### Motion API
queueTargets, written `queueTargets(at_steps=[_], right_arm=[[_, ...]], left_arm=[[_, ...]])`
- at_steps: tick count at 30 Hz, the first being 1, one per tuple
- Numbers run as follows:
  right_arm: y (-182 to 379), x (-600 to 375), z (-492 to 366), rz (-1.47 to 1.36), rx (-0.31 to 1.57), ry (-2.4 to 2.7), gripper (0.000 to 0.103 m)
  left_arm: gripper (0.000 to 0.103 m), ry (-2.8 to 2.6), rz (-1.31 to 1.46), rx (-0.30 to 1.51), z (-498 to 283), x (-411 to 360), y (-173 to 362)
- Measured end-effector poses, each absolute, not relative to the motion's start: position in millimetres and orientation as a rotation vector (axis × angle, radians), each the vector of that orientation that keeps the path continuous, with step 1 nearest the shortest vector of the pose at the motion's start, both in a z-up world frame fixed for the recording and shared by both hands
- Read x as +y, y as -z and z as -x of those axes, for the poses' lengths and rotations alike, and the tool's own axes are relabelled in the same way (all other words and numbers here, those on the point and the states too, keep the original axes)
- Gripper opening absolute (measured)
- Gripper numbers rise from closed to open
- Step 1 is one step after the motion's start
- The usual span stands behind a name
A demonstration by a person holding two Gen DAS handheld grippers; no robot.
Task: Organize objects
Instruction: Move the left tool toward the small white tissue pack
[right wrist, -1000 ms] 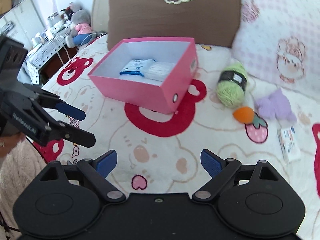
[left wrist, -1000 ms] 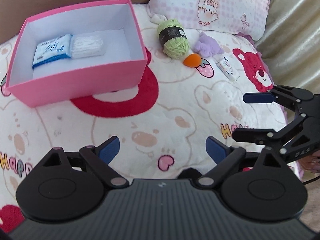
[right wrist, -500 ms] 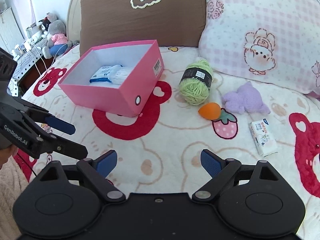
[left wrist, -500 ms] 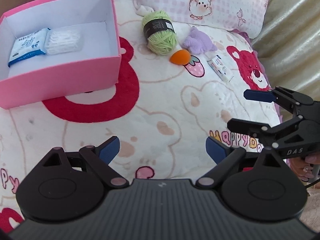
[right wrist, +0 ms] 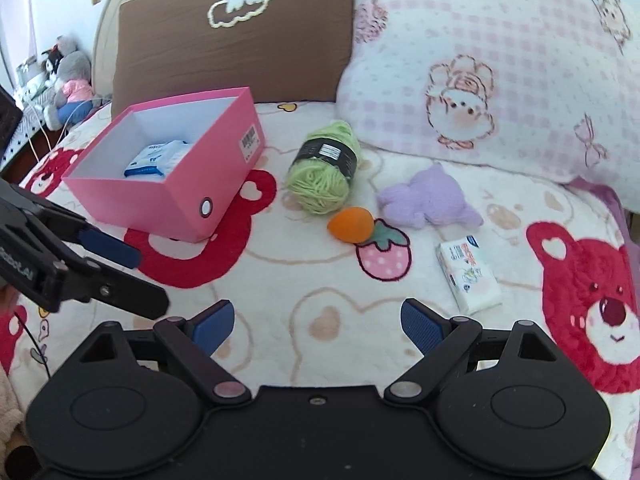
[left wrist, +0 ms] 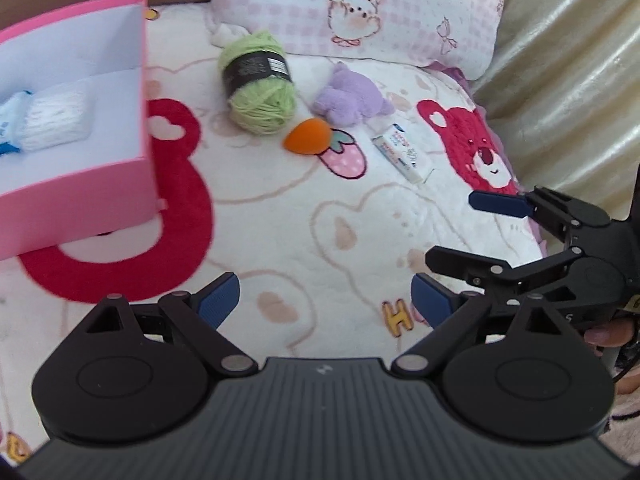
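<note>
Currently, I hold both units above the printed blanket (right wrist: 320,280) with nothing between their pads. The left gripper (left wrist: 326,294) has its jaws spread wide and empty; the right gripper (right wrist: 316,322) likewise stands fully parted and empty. Ahead of the right jaws and slightly to their right lies the small white packet (right wrist: 469,276), flat on the blanket, printed with blue and red markings, its long side running away from the jaws. Further ahead, near the jaw centreline, lies the orange sponge (right wrist: 351,225), egg-shaped, beside a strawberry print. Just beyond it to the right rests the purple plush (right wrist: 428,201), soft and lumpy. To the left of the sponge, close by, lies the green yarn ball (right wrist: 324,172), wrapped in a black paper band with a white label. Well ahead and left of the right jaws stands the pink box (right wrist: 168,196), open-topped, white inside, holding a blue-and-white pack (right wrist: 156,158); from the left wrist view a white ribbed bundle (left wrist: 56,120) lies touching that pack. From the left jaws the box (left wrist: 80,196) is ahead-left, the yarn (left wrist: 258,84) ahead, and the packet (left wrist: 402,153) ahead-right. A pink checked pillow (right wrist: 500,60) lies beyond the plush.
</note>
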State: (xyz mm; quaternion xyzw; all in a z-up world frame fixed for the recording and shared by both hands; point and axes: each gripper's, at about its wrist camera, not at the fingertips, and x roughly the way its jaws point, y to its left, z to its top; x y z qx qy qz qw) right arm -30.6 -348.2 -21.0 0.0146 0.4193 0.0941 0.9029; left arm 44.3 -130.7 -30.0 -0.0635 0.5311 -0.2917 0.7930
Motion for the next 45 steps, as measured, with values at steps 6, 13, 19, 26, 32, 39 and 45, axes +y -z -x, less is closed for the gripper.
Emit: queueTargets(at_steps=[6,13,19,26,32,39,45], right_arm=[[28.4,-363.4,27.6,-0.026,0.857,-0.148,0.092],[41.1,-379.5,23.1,0.034,0.818,-0.072,0.092],[61.4,-388.4,10.7,0.166,0.772,-0.010,0.092],[77.6,-402.2,1.9,0.181,0.737,0.009,0.092],[99.2,-411.1,-7.8,0.220,0.743,0.039,0.091],[115.0,-427.1,-12.4,0.165,0.786,0.073,0.091],[124.2,-438.9,-15.6,0.052,0.873,0.053,0.074]], left_arm=[[0.092,0.647,0.167,1.110,-55.3,-146.3,36.4],[0.092,0.664,0.218,1.094,-78.9,-173.0,45.9],[0.089,0.699,0.231,1.053,-98.7,-205.6,62.2],[0.081,0.744,0.139,0.960,-115.7,-249.2,81.5],[0.076,0.776,0.091,0.990,-140.6,-283.6,106.0],[0.075,0.808,0.117,0.998,-163.7,-304.2,127.2],[0.075,0.788,-0.009,0.956,-168.4,-319.7,121.1]])
